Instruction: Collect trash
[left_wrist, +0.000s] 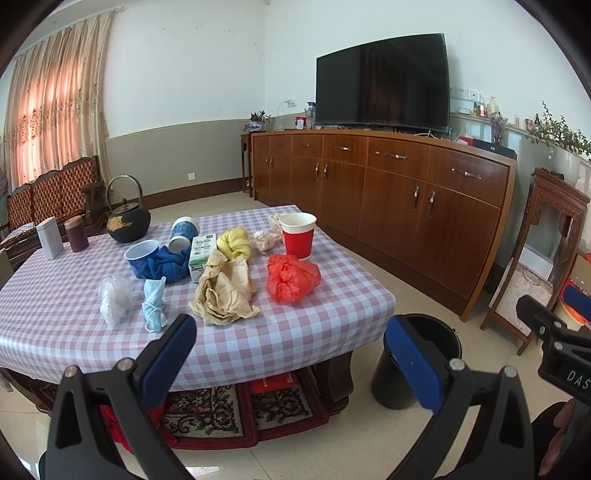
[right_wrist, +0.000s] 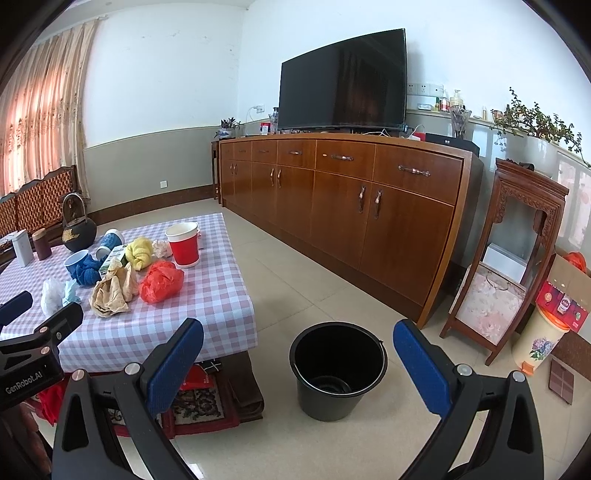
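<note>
Both wrist views look forward over the checked table (left_wrist: 295, 332) and black bucket (right_wrist: 338, 369).

Your desk (left_wrist: 303, 332), covered in pink-and-white checked cloth, fills the left half of the left wrist frame. On it, near the front edge, lie a clear plastic wad (left_wrist: 115, 298), a blue face mask (left_wrist: 155, 303), crumpled brown paper (left_wrist: 223, 291) and a red plastic bag (left_wrist: 291, 277). Behind them you see a red paper cup (left_wrist: 297, 236), yellow cloth (left_wrist: 233, 243), a milk carton (left_wrist: 200, 254), blue cloth (left_wrist: 166, 266) and a black kettle (left_wrist: 128, 223). On the tiled floor (right_wrist: 280, 288), lower centre of the right wrist frame, stands a black bucket (right_wrist: 338, 371).
</note>
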